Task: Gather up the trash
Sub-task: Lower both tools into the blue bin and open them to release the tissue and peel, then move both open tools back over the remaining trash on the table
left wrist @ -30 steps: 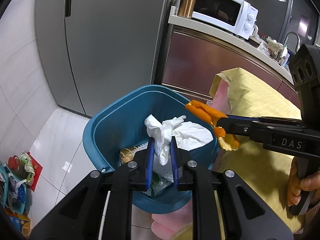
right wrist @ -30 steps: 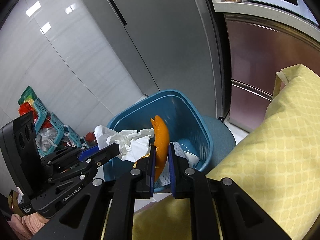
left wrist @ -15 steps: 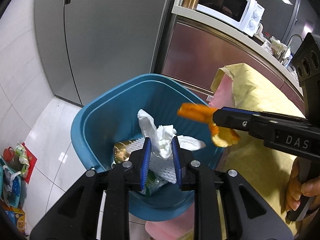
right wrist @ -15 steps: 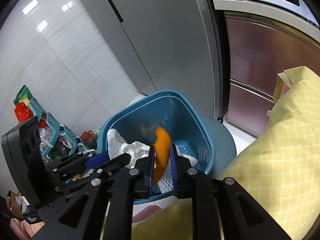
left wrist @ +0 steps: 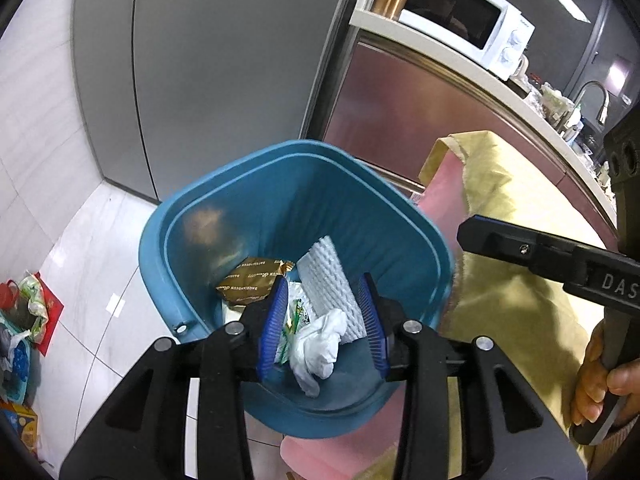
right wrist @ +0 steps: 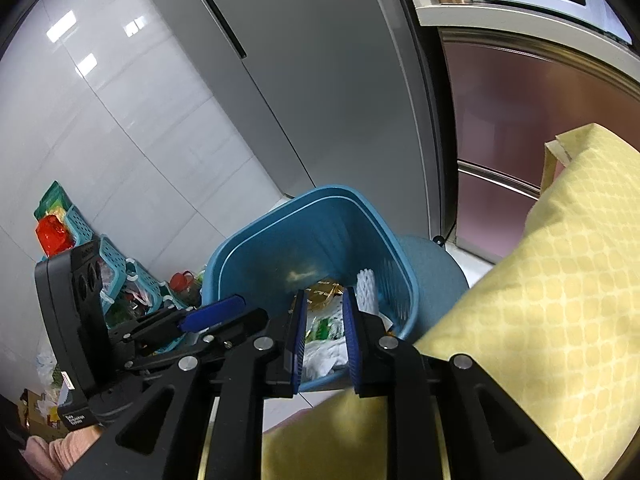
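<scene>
With both sets of jaws spread and gripping nothing, the drop into the blue bin [left wrist: 188,240] looks like the step in hand, or just finished. The left gripper [left wrist: 322,320] hangs over the bin mouth, and the crumpled white tissue [left wrist: 320,344] lies between its blue pads without touching either, down among the other rubbish. The right gripper [right wrist: 322,336] also points into the bin from the side of the yellow cloth [right wrist: 540,320], jaws apart and empty. An orange-brown smear [left wrist: 204,220] on the inner wall is too blurred to name; it may be a piece falling.

Next, judging by the task, both grippers should draw back from the bin and turn toward whatever rubbish is left; none shows in either view, so the hands would have to swing round to find it. Lifting clear of the rim first would avoid knocking the bin.

From the left view come the bin's contents: a brown foil wrapper [left wrist: 252,280], a white foam net [left wrist: 328,280] and a green-printed packet [left wrist: 294,316], plus the microwave [left wrist: 464,24] and the person's fingers [left wrist: 592,384] on the right handle. From the right view come the turquoise baskets [right wrist: 116,272] of clutter by the tiled wall and the bin's lid [right wrist: 432,268] behind it, both missing from the other.
</scene>
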The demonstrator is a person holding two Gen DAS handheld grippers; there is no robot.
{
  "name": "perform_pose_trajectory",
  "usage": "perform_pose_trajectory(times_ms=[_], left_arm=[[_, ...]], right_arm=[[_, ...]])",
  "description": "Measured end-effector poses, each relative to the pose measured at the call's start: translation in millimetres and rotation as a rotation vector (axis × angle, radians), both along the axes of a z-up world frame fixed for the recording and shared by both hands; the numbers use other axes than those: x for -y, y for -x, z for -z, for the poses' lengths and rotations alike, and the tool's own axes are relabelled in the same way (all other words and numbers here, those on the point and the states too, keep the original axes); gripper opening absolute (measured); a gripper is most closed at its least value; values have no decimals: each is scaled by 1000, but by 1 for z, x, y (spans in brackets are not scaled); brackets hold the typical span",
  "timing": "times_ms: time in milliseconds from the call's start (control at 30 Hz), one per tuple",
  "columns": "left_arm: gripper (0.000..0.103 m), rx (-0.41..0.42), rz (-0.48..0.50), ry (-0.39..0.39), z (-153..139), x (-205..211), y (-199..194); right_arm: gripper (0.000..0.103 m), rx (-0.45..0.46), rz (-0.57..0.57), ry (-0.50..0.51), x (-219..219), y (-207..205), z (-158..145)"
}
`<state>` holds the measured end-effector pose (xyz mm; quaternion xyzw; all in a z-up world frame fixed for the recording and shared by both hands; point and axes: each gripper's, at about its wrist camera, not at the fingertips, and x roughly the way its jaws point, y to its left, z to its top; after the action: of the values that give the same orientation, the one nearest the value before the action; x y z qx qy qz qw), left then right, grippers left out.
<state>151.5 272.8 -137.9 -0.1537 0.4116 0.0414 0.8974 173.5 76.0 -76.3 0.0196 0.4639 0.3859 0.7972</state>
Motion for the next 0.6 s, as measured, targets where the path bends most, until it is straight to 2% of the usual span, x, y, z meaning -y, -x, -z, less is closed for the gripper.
perform_pose_trajectory(times_ms=[267,433,600], left_arm=[[45,78,50,-30,-28,17,22],[49,116,141,-12,-45,43,32],[49,150,275,-7,-58,89,37]], right_arm=[[23,19,30,-53,31,16,-17],[29,59,60,-74,62,34,-35],[34,126,123,-76,107,58,-56]])
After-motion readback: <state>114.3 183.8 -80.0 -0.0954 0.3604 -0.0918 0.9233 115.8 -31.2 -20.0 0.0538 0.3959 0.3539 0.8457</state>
